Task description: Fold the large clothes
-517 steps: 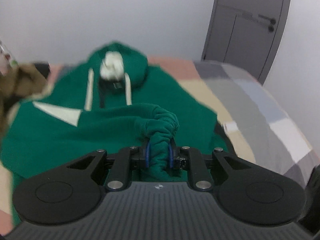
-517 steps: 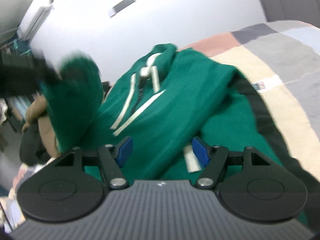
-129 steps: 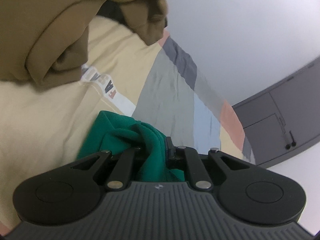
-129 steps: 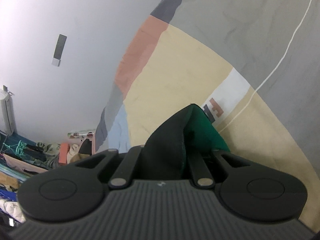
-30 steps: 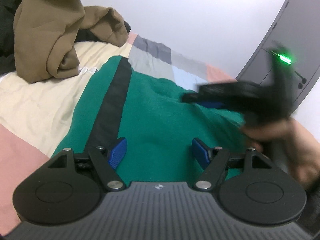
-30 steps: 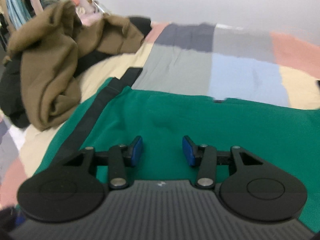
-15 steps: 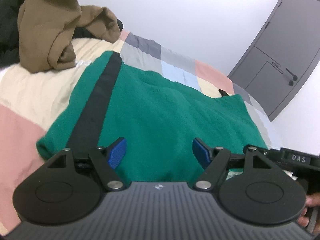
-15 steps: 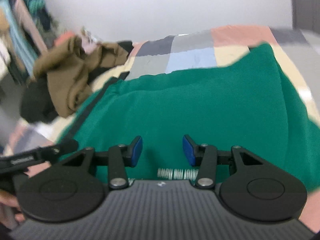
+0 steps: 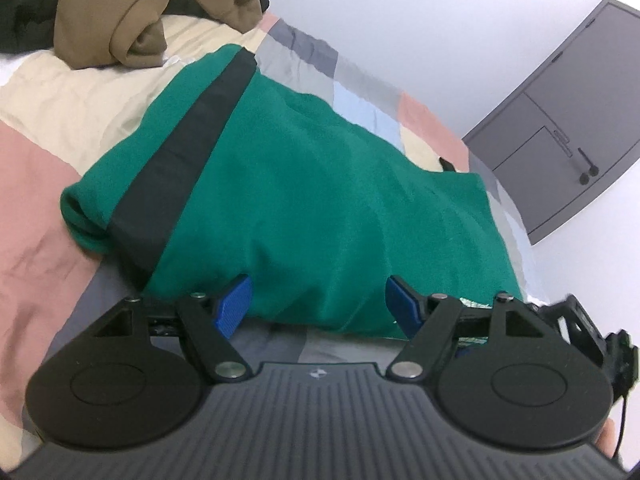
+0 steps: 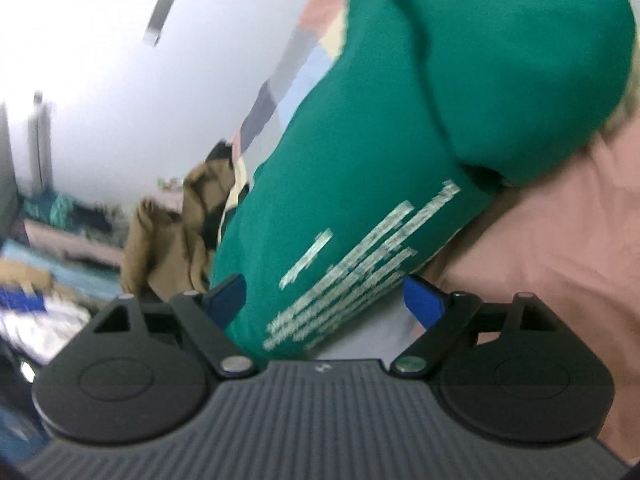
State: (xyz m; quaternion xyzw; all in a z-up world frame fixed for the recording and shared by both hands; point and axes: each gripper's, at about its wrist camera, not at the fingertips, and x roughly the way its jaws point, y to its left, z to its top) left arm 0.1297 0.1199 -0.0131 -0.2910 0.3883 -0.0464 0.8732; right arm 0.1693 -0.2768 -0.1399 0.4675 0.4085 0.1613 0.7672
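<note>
A green hoodie [image 9: 304,184] lies folded on the patchwork bed cover, a black band [image 9: 188,152] running along its left side. My left gripper [image 9: 318,300] stands open at the hoodie's near edge, the green cloth between its blue pads without being pressed. In the right wrist view the picture is rolled and blurred. The same green hoodie [image 10: 360,152] shows pale printed lettering [image 10: 352,264] on its near corner. My right gripper [image 10: 324,300] is opening, its jaws wide, and that printed corner lies between the pads, not pinched.
A brown garment [image 9: 132,12] over dark clothes is heaped at the far left of the bed cover [image 9: 36,184]. A grey door [image 9: 568,148] stands at the right. The brown garment [image 10: 168,232] and a cluttered room edge show in the right wrist view.
My right gripper has rolled, swung down to the hoodie's printed corner and spread its jaws wider. The left gripper has drawn back a little to the near edge, still open.
</note>
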